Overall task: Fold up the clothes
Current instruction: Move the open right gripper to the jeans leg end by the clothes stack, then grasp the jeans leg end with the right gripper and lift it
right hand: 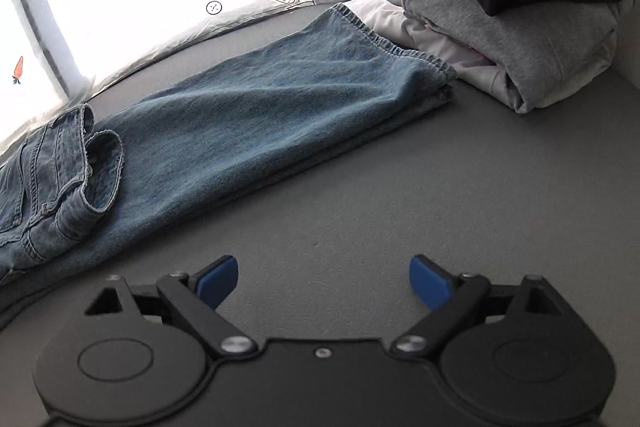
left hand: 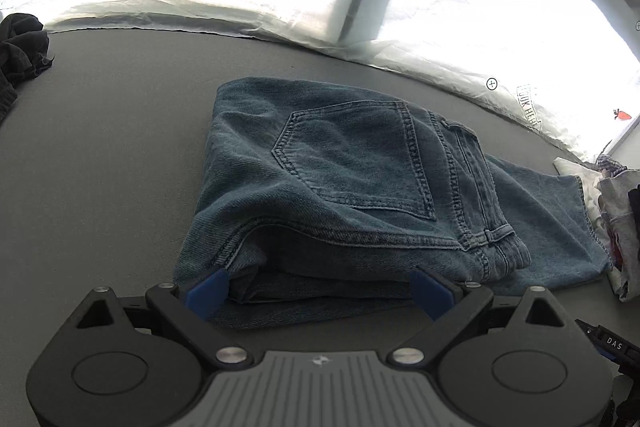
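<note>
Blue pads on our left gripper (left hand: 318,287) stand wide apart at the near edge of the jeans (left hand: 340,179); the folded denim sits between them, but we see no pad pressing on it, so we read that gripper as open and holding nothing. Our right gripper (right hand: 324,281) is also spread wide, with only bare grey table (right hand: 400,207) between its pads.

Moving outward, the jeans lie across the middle of the table. In the left wrist view the waist half is turned over onto the rest, back pocket (left hand: 360,155) facing up, with layers stacked at the near edge. In the right wrist view one stretch of leg (right hand: 260,115) still runs flat toward the far right, its hem (right hand: 396,47) ending just beside a pile (right hand: 520,27) of folded garments: dark on top, grey below, white at the bottom. A crumpled dark cloth (left hand: 20,55) sits at the far left edge, seemingly not yet folded.

We judge the jeans to be partly folded: one fold across is made, but the leg end sticks out past the bundle. It likely needs bringing over the pocket side before the jeans can join the pile. The dark cloth probably remains after that.
</note>
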`<state>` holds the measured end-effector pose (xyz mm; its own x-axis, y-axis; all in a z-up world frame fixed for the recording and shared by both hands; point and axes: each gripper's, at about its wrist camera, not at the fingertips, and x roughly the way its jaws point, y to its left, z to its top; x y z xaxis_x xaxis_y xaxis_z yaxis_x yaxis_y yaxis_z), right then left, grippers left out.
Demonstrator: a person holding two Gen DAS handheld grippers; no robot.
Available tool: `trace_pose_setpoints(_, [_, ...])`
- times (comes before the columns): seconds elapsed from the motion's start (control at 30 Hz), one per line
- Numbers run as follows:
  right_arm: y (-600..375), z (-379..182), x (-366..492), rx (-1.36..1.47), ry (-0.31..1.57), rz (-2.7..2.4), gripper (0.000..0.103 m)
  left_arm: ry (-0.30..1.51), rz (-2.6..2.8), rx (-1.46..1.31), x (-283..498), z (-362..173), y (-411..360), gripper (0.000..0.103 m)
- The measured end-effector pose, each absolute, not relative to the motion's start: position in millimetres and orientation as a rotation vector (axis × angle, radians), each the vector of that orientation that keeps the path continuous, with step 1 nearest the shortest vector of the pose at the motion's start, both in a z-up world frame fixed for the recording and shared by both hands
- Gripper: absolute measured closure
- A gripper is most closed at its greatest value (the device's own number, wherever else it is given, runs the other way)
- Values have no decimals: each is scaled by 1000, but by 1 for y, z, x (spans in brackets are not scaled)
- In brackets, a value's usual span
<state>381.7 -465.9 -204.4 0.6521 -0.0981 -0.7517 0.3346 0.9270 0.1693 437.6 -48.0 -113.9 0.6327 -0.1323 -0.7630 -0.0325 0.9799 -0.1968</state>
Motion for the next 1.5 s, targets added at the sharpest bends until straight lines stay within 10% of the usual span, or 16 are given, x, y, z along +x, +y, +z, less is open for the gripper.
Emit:
trace_pose_setpoints(0.47, [-578, -211, 462, 591, 688, -270, 27, 1055, 32, -76, 582, -165, -99, 1])
trace_pose_setpoints(0.6, [-585, -217, 471, 709, 618, -268, 4, 1072, 35, -102, 587, -181, -94, 0])
trace_pose_setpoints(0.73, [-590, -218, 473, 841, 558, -344, 3, 1050, 24, -102, 585, -183, -92, 0])
trace_pose_setpoints(0.8, [-595, -221, 472, 933, 526, -379, 24, 1044, 25, -98, 584, -183, -93, 0])
trace_pose_setpoints(0.83, [-600, -228, 475, 1016, 542, -356, 70, 1042, 28, -98, 584, -183, -93, 0])
trace_pose_setpoints(0.87, [-604, -240, 477, 1121, 566, -332, 81, 1041, 29, -98, 584, -183, -93, 0])
trace_pose_setpoints(1.5, [-572, -264, 462, 1799, 208, -29, 88, 1108, 37, -123, 594, -177, -89, 0])
